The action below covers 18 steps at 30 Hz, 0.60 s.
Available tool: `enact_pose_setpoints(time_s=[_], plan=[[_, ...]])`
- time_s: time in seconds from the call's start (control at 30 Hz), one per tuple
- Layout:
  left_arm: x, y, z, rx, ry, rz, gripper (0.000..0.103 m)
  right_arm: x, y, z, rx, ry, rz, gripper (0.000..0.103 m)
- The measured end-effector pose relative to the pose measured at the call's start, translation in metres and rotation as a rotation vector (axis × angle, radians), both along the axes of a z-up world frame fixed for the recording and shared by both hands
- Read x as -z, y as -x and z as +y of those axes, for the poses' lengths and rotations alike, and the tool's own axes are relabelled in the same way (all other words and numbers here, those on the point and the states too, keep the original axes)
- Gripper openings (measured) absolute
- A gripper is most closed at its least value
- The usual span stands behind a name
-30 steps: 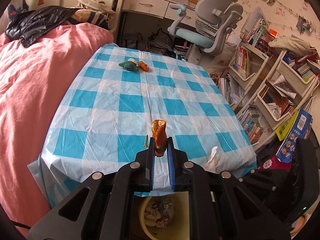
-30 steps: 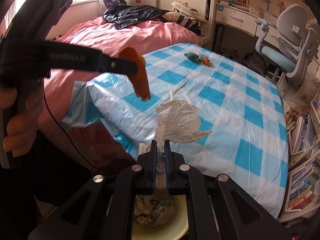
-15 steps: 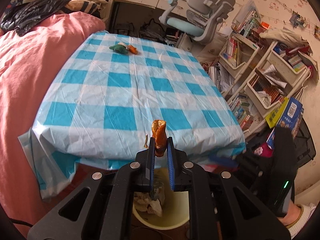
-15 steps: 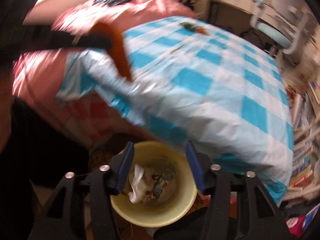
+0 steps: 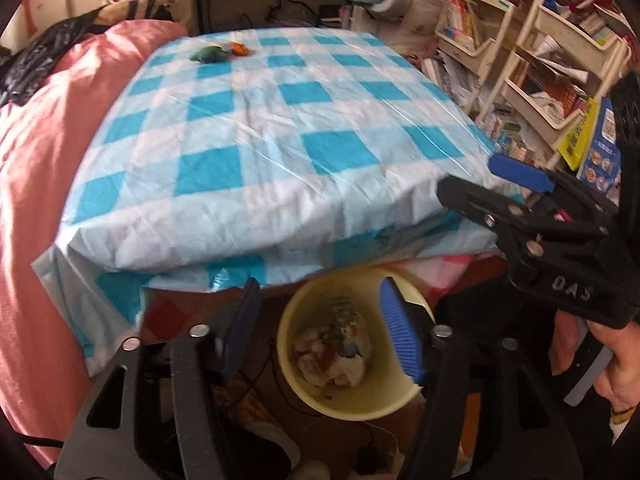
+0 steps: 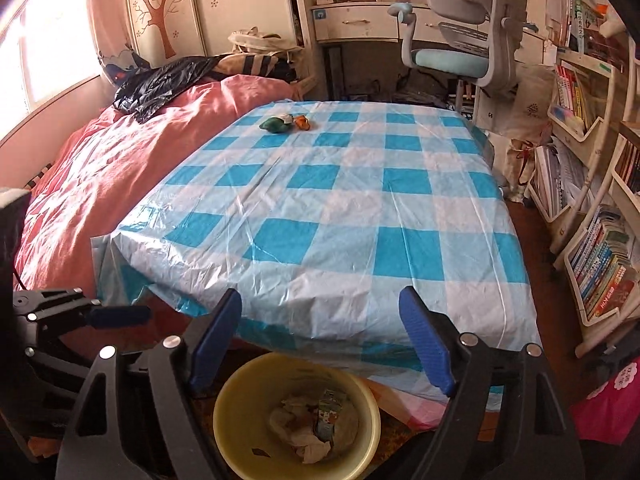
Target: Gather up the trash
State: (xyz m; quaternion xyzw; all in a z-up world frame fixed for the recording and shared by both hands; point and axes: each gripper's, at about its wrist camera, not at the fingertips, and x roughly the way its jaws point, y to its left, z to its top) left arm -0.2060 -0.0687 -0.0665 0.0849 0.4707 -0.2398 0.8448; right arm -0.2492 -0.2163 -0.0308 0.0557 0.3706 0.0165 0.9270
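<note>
Crumpled paper and wrappers point(image 6: 310, 426) fill a yellow bin point(image 6: 228, 420) on the floor below the near edge of a blue-checked table point(image 6: 360, 208). Above it, the left gripper point(image 5: 320, 328) and right gripper point(image 6: 320, 340) hover, fingers spread, empty. Green and orange scraps point(image 6: 284, 123) sit near the far-left corner.

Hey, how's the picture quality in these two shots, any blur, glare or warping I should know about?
Left wrist view: slightly soft and smeared, worst at the tablecloth edge and bin; shelves at right bow with fisheye warp. Right wrist view: sharper; the window at left is blown out, sheen streaks the tablecloth, and the chair and bookshelves curve toward the rim. Both have dark round corners.
</note>
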Motion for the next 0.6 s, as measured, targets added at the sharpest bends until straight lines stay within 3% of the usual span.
enact_pose_setpoints(time_s=[0.17,0.27,0.43,0.6], plan=[[-0.009,-0.012,0.016,-0.155,-0.062,-0.108,0.080,0.003,-0.001,0.005,-0.012,0.026,0.000,0.082],[-0.016,-0.021,0.029,-0.232,-0.055,-0.146,0.085,0.005,-0.003,0.008,-0.020,0.041,0.004,0.083],[-0.023,-0.030,0.047,-0.326,-0.025,-0.171,0.091,0.009,-0.004,0.012,-0.032,0.056,0.013,0.084],[-0.024,-0.034,0.055,-0.360,-0.001,-0.174,0.093,0.010,-0.005,0.015,-0.038,0.062,0.016,0.084]])
